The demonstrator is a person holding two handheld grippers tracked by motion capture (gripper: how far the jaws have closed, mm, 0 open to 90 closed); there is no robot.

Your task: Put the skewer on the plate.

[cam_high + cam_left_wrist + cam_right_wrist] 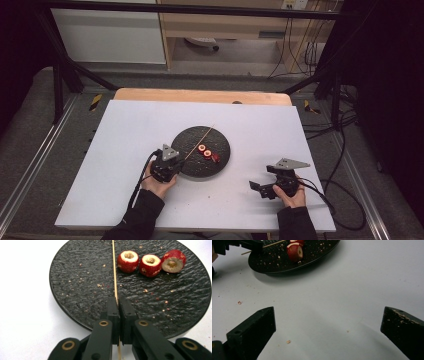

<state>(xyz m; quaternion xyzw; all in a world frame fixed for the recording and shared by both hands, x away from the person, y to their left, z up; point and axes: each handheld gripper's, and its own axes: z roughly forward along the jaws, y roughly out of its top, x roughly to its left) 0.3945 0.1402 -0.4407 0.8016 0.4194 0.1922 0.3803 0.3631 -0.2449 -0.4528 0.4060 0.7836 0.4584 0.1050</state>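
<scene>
Left tool [117, 305] pinches skewer [114, 272] beside three red fruits [150, 262] on plate [75, 290].

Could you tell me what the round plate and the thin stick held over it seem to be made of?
The plate looks like black slate or slate-textured ceramic: matte, with a rippled, rough face. The stick, clamped in the left gripper, looks like pale bamboo or wood: straight, thin and unvarnished. Neither can be told for sure by look alone.

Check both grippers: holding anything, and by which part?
Left gripper is shut on the wooden skewer, near its lower end. Right gripper is open, holding nothing.
</scene>
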